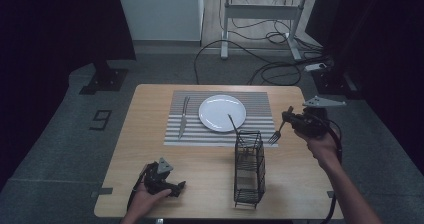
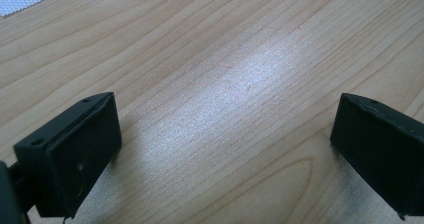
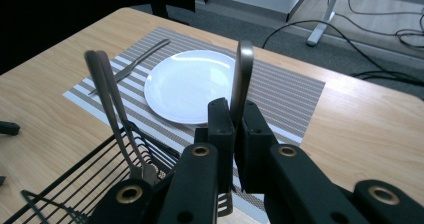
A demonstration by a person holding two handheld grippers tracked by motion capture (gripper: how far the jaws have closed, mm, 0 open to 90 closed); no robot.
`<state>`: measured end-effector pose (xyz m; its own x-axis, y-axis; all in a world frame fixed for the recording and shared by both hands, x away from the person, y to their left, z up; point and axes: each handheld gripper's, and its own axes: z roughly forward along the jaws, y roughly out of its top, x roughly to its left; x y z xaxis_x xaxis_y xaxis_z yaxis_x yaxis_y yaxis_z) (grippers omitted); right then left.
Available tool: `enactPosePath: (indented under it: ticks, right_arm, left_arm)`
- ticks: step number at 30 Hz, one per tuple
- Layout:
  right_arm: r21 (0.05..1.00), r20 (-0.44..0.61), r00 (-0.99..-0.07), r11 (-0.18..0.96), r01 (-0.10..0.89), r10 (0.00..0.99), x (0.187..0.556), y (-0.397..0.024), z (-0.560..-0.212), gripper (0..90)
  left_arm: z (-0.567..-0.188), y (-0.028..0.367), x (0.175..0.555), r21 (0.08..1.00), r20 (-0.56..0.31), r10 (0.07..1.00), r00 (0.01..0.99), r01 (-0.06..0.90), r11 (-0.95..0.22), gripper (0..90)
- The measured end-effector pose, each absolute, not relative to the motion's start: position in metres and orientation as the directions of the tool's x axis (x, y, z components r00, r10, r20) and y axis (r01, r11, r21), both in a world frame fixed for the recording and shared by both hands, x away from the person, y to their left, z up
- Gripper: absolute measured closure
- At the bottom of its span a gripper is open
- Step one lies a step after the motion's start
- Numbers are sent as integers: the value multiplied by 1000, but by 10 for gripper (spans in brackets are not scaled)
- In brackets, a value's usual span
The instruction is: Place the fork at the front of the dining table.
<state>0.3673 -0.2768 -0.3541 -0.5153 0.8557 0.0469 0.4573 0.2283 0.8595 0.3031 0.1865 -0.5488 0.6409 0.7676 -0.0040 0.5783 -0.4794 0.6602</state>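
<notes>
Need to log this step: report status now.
Right tongs shut on fork. Left tongs open, resting on table. Wire caddy stands beside the placemat.

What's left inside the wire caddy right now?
One utensil stands in the wire caddy, its handle leaning out toward the plate. Its working end is hidden behind the wires, so its type is unclear.

High view: we find a dim room, its edges falling to black. Left gripper view: we note a pale sheen of glare on the table (image 2: 240, 99), jaws softly blurred. Right gripper view: brighter, near jaws out of focus.
</notes>
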Motion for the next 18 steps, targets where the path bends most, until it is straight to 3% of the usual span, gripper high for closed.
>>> enactPosePath:
  ticks: [18]
  right_arm:
    - [842,59,-494,223,492,867,390,-268,-378,859]
  left_arm:
    - [-549,186,303,660,-4,768,641,578,-479,0]
